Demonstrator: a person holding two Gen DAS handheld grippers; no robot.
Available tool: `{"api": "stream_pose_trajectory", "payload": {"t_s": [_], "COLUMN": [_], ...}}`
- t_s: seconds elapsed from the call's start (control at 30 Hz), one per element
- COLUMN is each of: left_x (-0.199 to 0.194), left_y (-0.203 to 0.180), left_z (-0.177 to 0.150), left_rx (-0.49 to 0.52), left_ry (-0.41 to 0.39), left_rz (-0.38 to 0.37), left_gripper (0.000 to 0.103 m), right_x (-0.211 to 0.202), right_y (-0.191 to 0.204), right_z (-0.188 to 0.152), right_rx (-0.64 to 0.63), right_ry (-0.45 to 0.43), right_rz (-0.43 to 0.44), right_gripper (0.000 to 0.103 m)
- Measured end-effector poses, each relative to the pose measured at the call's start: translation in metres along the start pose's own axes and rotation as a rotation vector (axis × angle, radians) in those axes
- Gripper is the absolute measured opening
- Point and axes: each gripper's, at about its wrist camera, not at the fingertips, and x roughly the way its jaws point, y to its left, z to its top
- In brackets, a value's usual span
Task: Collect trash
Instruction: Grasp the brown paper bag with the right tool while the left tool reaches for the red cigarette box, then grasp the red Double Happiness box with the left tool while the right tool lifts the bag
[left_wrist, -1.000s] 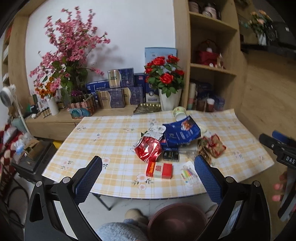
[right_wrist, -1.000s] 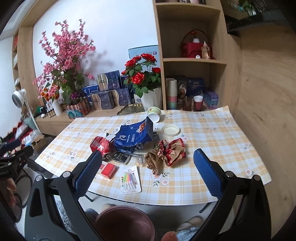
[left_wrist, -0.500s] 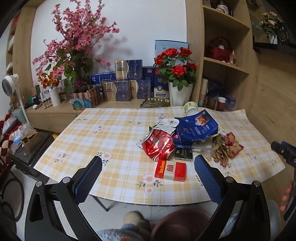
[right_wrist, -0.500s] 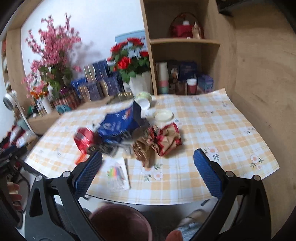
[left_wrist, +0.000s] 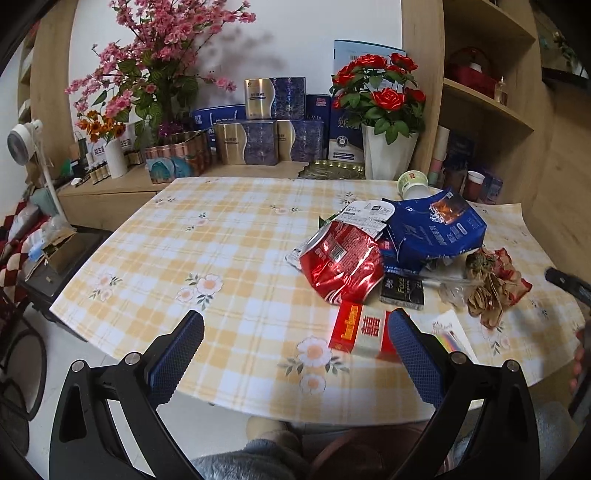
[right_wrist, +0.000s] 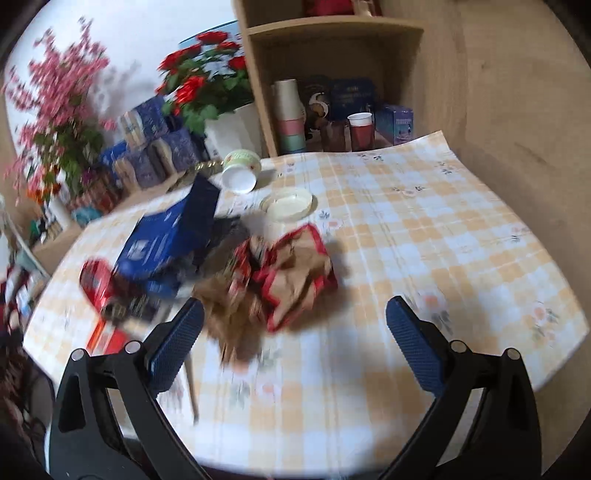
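jaws apart; lid in right view only

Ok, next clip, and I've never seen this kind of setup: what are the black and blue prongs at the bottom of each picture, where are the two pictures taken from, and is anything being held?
There is no robot. A person holds a hand-held gripper in each hand, and a fisheye camera on each looks forward along its two fingers. The prongs are the left gripper and the right gripper; both have their jaws wide open, holding nothing.

Both views face a table with a yellow checked cloth. On it lies a pile of trash: a crushed red can, a blue bag, a red box, a small black box, a crumpled brown and red wrapper and a tipped paper cup. The right view is blurred.
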Motion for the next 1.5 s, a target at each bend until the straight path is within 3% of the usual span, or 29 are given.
{"api": "stream_pose_trajectory", "payload": {"t_s": [0.13, 0.27, 0.33, 0.37, 0.4, 0.47, 0.53, 0.6, 0.7, 0.73, 0.8, 0.9, 1.1, 1.27, 1.37, 1.5], "left_x": [0.014, 0.023, 0.026, 0.027, 0.027, 0.026, 0.026, 0.027, 0.027, 0.027, 0.027, 0.03, 0.047, 0.072, 0.096, 0.118], "left_y": [-0.004, -0.006, -0.007, -0.008, -0.01, -0.013, -0.017, -0.021, -0.027, -0.028, -0.03, -0.029, -0.033, -0.058, -0.07, -0.078], "left_z": [0.002, -0.001, -0.002, -0.003, -0.004, -0.005, -0.005, -0.005, -0.007, -0.008, -0.01, -0.012, -0.016, -0.022, -0.025, -0.027], "left_rx": [0.013, 0.026, 0.028, 0.033, 0.039, 0.061, 0.075, 0.079, 0.078, 0.077, 0.074, 0.039, -0.019, 0.095, 0.183, 0.227], "left_ry": [0.009, 0.028, 0.032, 0.031, 0.027, 0.016, 0.017, 0.023, 0.028, 0.029, 0.031, 0.059, 0.155, 0.128, 0.164, 0.201], "left_rz": [0.0, -0.007, -0.023, -0.029, -0.031, -0.039, -0.055, -0.072, -0.094, -0.103, -0.109, -0.147, -0.277, -0.35, -0.304, -0.268], "left_gripper": [0.098, 0.098, 0.097, 0.097, 0.096, 0.093, 0.092, 0.092, 0.092, 0.092, 0.092, 0.092, 0.093, 0.097, 0.097, 0.097], "right_x": [0.048, 0.094, 0.107, 0.114, 0.119, 0.119, 0.117, 0.119, 0.122, 0.124, 0.129, 0.112, 0.044, 0.01, -0.005, -0.011], "right_y": [-0.008, -0.019, -0.025, -0.028, -0.029, -0.028, -0.026, -0.025, -0.025, -0.025, -0.028, -0.031, -0.037, -0.049, -0.056, -0.062], "right_z": [0.017, 0.028, 0.029, 0.028, 0.025, 0.021, 0.02, 0.021, 0.019, 0.019, 0.014, 0.011, -0.013, -0.029, -0.028, -0.034], "right_rx": [0.024, 0.125, 0.172, 0.192, 0.195, 0.17, 0.151, 0.136, 0.109, 0.109, 0.136, 0.193, 0.321, 0.377, 0.335, 0.307], "right_ry": [0.036, 0.1, 0.127, 0.148, 0.17, 0.177, 0.182, 0.208, 0.201, 0.201, 0.227, 0.18, 0.008, -0.051, -0.097, -0.138], "right_rz": [0.01, 0.095, 0.115, 0.13, 0.129, 0.124, 0.134, 0.115, 0.08, 0.089, 0.142, 0.166, 0.18, 0.175, 0.159, 0.142], "right_gripper": [0.097, 0.096, 0.09, 0.08, 0.074, 0.074, 0.077, 0.088, 0.091, 0.089, 0.074, 0.067, 0.067, 0.067, 0.067, 0.067]}}
